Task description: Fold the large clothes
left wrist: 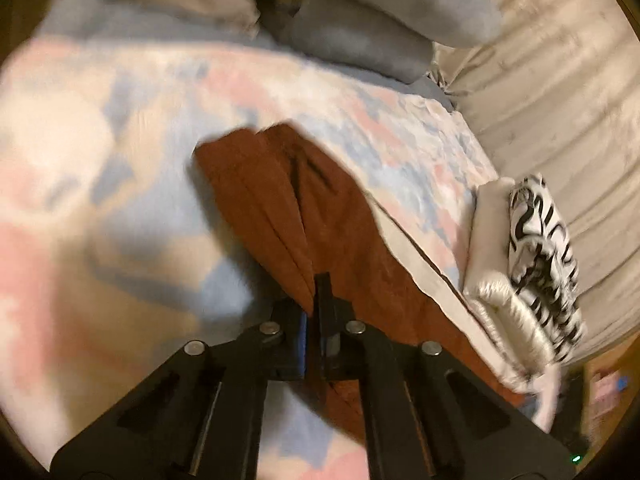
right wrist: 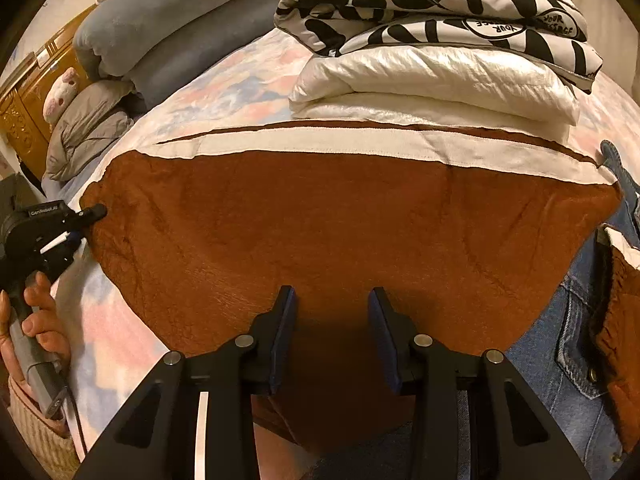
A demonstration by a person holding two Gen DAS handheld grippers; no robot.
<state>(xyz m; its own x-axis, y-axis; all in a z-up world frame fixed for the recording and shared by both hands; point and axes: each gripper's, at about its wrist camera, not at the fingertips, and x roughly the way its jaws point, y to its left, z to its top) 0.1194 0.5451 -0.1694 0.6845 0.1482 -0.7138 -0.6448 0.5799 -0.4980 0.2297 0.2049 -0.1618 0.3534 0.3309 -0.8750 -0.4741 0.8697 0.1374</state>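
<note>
One brown garment [right wrist: 340, 220], left gripper [left wrist: 316, 300] pinched tight on its edge, right gripper [right wrist: 332, 300] partly open above it, two folded clothes [right wrist: 436, 44] behind.

The black-and-white folded garment [right wrist: 440, 12] reads "YOUR".

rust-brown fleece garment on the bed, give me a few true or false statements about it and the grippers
1. The left gripper is shut on the rust-brown fleece garment. True.
2. The right gripper is clamped on the garment. False: its jaws stand apart, nothing pinched.
3. A black-and-white printed folded textile tops the white padded folded stack. True.
4. The garment has a green band. False: the cream band runs along its far edge.
</note>
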